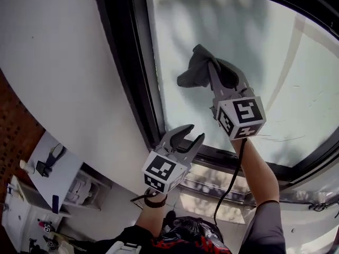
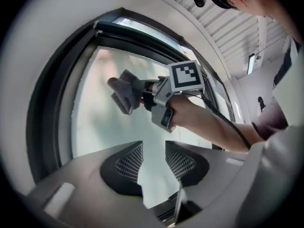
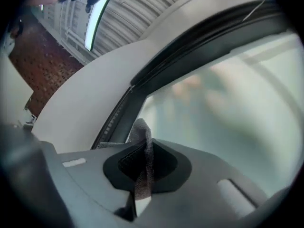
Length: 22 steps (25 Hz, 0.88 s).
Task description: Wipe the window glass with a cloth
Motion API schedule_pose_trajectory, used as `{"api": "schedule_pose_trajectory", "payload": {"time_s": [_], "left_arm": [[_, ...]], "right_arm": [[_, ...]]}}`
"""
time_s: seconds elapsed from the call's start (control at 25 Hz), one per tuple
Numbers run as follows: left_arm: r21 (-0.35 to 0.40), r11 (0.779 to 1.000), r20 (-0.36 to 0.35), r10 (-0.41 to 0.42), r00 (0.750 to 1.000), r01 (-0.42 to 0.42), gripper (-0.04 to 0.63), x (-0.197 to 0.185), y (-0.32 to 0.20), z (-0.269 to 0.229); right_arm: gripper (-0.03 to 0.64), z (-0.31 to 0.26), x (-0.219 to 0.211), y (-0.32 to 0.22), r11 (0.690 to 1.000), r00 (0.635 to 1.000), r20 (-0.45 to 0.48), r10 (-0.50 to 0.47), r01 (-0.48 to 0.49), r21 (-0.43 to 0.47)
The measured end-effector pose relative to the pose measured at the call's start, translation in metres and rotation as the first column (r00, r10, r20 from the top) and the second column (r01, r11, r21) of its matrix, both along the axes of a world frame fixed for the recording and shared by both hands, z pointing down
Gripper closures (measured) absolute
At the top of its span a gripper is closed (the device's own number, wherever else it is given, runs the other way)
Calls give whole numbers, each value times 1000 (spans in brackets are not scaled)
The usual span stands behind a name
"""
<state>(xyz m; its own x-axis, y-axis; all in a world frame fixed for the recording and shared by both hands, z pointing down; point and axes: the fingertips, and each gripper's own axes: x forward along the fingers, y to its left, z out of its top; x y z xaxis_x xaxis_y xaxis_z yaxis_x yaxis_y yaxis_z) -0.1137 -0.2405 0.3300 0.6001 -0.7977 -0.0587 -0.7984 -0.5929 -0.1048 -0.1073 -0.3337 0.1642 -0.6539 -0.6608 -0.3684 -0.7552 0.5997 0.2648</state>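
A dark grey cloth (image 1: 197,67) is bunched against the frosted window glass (image 1: 275,46), and my right gripper (image 1: 220,70) is shut on it. In the right gripper view the cloth (image 3: 142,160) stands pinched as a thin fold between the closed jaws, close to the glass (image 3: 228,108). The left gripper view shows the same cloth (image 2: 126,93) out in front on the pane. My left gripper (image 1: 189,134) hangs lower, near the bottom left corner of the window, open with nothing between its fingers (image 2: 129,161); glass shows through the gap.
A black window frame (image 1: 135,73) runs along the pane's left and bottom sides, with a white wall (image 1: 63,57) beside it. Below left stand a white cabinet and small items (image 1: 47,163). A black cable (image 1: 233,179) trails down from the right gripper.
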Motion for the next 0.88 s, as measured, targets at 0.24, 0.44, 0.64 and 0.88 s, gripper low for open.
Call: {"api": "schedule_pose_trajectory", "payload": {"time_s": [0.24, 0.44, 0.64, 0.88], "left_arm": [[-20, 993, -30, -115, 993, 114, 463, -64, 9, -3], [-10, 997, -30, -78, 997, 77, 463, -53, 3, -8], [5, 998, -43, 68, 997, -68, 474, 0, -10, -8], [4, 964, -19, 264, 964, -264, 472, 95, -11, -6]], "right_arm": [[599, 22, -119, -18, 989, 992, -37, -123, 120, -81], [599, 24, -78, -24, 996, 999, -11, -38, 37, -81], [599, 19, 22, -19, 992, 993, 29, 118, -117, -50], [598, 25, 200, -1, 933, 927, 105, 360, -356, -57]]}}
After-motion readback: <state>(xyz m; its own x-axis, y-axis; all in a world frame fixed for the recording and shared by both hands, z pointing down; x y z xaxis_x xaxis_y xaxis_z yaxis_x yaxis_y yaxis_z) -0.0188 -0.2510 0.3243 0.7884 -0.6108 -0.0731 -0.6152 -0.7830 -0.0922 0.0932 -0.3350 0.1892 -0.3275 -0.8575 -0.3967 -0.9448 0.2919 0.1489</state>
